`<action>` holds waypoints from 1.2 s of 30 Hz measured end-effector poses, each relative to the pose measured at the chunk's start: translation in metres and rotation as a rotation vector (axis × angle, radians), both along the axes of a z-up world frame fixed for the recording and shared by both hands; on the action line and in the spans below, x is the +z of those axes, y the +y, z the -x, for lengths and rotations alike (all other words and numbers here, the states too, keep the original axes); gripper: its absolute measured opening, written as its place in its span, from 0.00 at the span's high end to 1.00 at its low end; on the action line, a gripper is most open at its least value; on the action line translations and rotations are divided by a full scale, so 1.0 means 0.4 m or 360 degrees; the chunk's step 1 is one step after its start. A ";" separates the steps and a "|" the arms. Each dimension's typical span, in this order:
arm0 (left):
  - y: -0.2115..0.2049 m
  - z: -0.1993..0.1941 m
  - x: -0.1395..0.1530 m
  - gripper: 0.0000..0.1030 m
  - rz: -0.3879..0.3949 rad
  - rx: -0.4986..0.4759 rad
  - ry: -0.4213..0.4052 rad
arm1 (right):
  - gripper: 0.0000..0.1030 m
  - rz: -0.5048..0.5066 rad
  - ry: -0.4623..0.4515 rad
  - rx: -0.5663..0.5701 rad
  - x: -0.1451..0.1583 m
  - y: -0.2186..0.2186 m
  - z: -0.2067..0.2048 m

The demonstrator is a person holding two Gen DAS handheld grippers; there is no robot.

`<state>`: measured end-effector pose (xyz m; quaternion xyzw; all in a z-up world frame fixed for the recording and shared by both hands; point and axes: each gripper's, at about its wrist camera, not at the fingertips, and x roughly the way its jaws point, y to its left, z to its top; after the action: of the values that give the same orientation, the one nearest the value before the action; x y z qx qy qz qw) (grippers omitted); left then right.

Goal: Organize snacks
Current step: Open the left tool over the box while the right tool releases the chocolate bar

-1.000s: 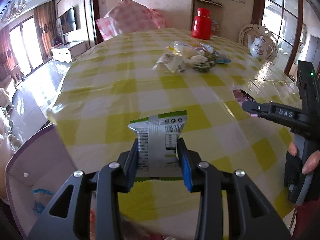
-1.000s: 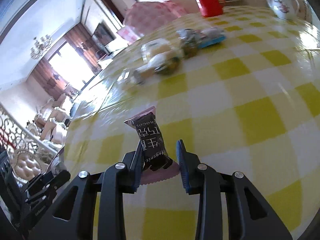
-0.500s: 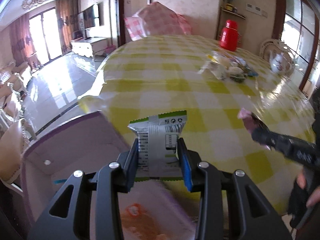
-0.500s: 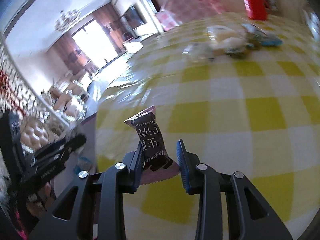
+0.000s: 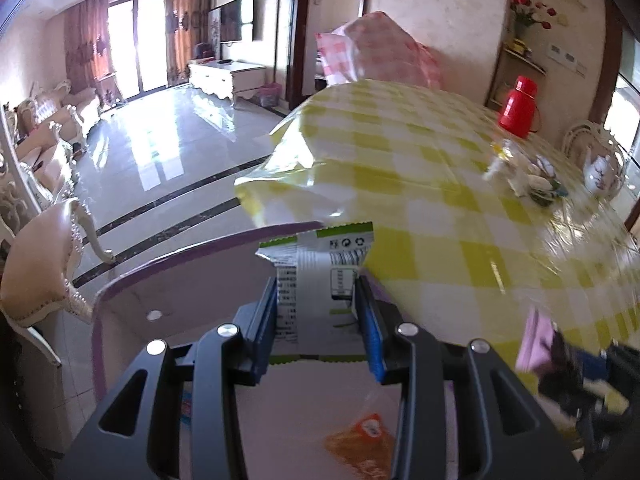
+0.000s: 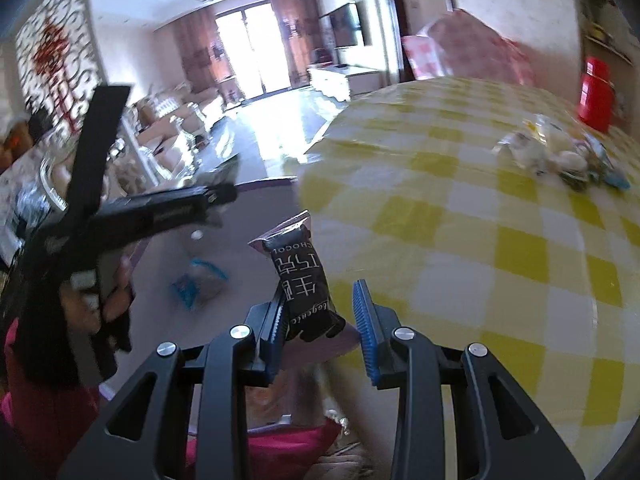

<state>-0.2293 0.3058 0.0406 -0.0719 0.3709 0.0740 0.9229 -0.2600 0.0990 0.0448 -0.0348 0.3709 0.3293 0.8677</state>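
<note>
Left wrist view: my left gripper sits at lower centre of the frame, its blue pads pinching a white-and-green snack packet by both side edges, barcode side facing the camera. The packet hangs over the purple-rimmed box that fills the lower left; the box stands just beside the edge of the table, which is covered in a yellow-and-white check cloth. Inside the box, at bottom centre, I see an orange packet, blurred. Far across the table, at right of frame, lies a loose pile of snacks, with a red flask behind it and a white teapot to its right. Right wrist view: my right gripper is at lower centre, holding a black chocolate bar with white characters. The bar stands tilted and lies against the left pad; a gap shows on the right pad's side, though the crimped pink end of the wrapper sits between the jaws, so I log it as pinched. The bar is over the box near the table edge. A blue-and-clear packet lies on the box floor at centre left. The left gripper's body and the hand holding it appear at left of frame.
</note>
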 end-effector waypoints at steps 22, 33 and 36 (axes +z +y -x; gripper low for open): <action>0.102 -0.003 -0.035 0.24 -0.0171 0.0203 0.0100 | 0.56 0.0105 -0.0036 0.0391 -0.040 0.182 0.103; 0.061 0.006 -0.020 0.07 -0.0199 0.0181 0.0059 | 0.43 -0.0046 0.0047 0.0136 -0.022 0.053 0.020; 0.024 0.003 -0.013 0.05 -0.0192 0.0133 0.0037 | 0.39 -0.0079 0.0054 0.0035 -0.018 -0.003 -0.012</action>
<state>-0.2304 0.3155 0.0355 -0.0306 0.3732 0.1357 0.9173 -0.2550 0.0979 0.0375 -0.0118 0.3768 0.3485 0.8582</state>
